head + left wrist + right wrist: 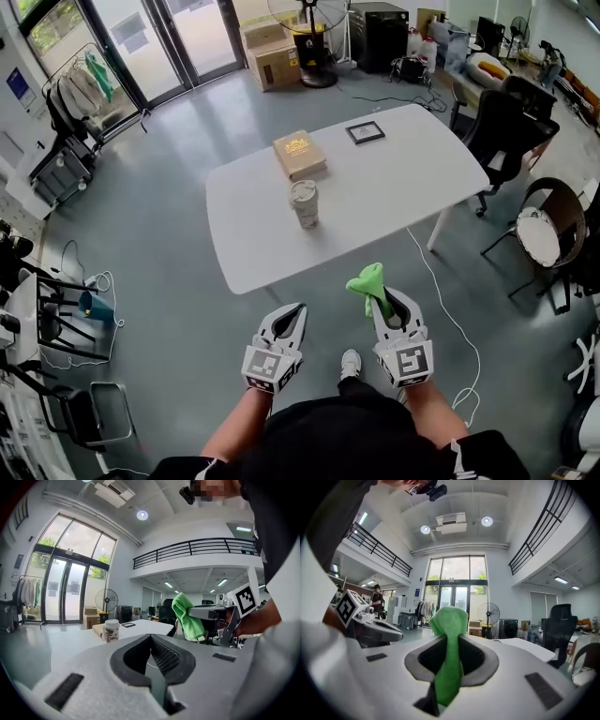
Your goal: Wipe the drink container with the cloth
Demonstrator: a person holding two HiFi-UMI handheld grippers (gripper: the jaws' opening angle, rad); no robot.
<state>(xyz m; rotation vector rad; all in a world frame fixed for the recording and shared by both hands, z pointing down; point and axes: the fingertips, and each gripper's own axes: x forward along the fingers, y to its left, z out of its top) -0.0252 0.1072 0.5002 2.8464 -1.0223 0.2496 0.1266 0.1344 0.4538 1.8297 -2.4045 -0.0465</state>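
Note:
The drink container (304, 203), a pale paper cup with a lid, stands upright near the middle of the white table (394, 178); it also shows small in the left gripper view (111, 630). My right gripper (385, 300) is shut on a green cloth (368, 283), held short of the table's near edge; the cloth bunches up between the jaws (449, 634). My left gripper (292, 314) is beside it, shut with nothing in it (151, 639). Both grippers are well short of the cup.
A tan box (299, 154) lies on the table behind the cup, and a dark framed tablet (365, 132) lies farther back. Black chairs (502, 127) stand at the right. A wire rack (56, 319) and cables lie on the floor at left.

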